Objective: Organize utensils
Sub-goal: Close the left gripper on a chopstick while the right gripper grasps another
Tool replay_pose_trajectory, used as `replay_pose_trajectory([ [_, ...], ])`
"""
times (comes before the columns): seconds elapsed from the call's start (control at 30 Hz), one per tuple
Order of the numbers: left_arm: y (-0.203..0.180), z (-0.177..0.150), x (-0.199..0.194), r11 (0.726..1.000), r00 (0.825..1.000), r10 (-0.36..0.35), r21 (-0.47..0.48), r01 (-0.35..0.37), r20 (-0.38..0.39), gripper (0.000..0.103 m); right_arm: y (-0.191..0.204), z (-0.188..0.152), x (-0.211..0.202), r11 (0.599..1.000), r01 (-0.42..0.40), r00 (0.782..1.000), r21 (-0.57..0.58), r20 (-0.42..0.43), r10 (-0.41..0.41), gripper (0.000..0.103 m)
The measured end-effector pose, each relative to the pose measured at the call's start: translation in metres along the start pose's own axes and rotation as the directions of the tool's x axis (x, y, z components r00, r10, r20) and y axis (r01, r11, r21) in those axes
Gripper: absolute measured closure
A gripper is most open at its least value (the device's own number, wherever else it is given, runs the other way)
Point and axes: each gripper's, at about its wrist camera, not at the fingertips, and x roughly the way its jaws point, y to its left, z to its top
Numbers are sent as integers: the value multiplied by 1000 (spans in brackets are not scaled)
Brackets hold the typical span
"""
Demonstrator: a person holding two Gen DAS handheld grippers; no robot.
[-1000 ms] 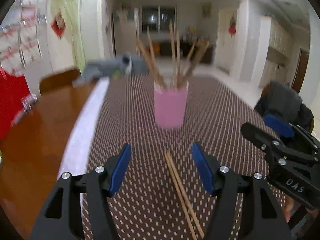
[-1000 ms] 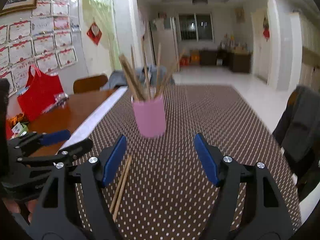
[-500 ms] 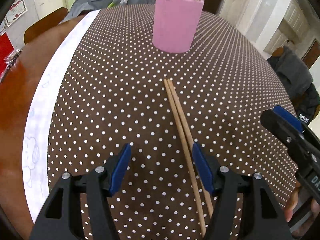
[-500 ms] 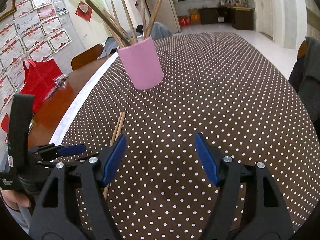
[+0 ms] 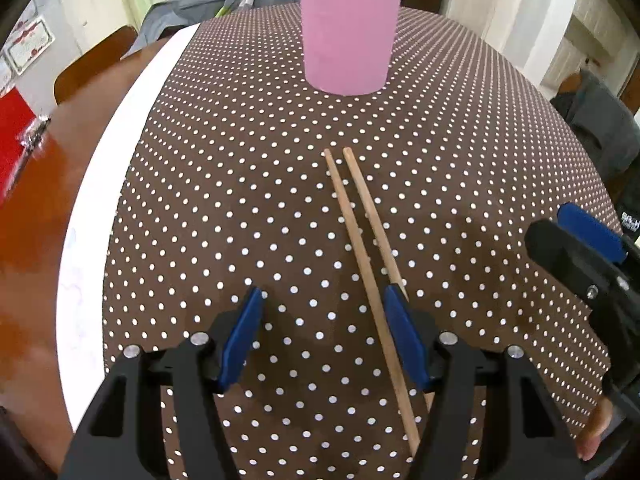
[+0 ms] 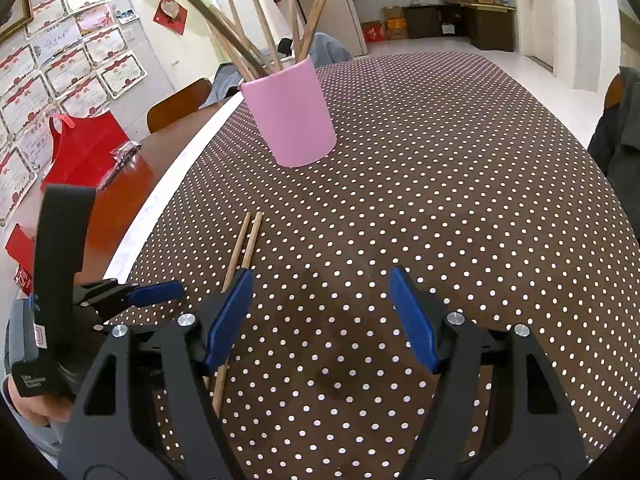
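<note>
Both claws gape empty over the dotted tabletop (image 5: 240, 160).
Left claw (image 5: 322, 316) straddles one of the two loose chopsticks (image 5: 360, 240); right claw (image 6: 322, 300) hangs beside them, near the pink cup (image 6: 288, 120) upright beyond.

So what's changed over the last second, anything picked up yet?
Nothing is picked up. Both grippers tipped down toward the table: the left gripper now hangs over the loose chopsticks, the right gripper beside them. Both stayed open and empty; chopsticks and pink cup haven't moved.
</note>
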Motion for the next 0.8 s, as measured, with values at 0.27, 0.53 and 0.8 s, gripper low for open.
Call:
replay_pose_trajectory([
  [0.27,31,-1,-3,996,1000,-12,-89,15,25,83,13,5,11,1000,2,999,-31,-42,-4,33],
  [0.53,68,-4,-1,969,994,-88,-223,102,70,97,46,11,39,994,25,988,-103,-149,-40,34],
  [0.8,84,-9,-9,955,987,-123,-259,146,104,97,84,13,75,981,3,955,-195,-291,-61,68],
])
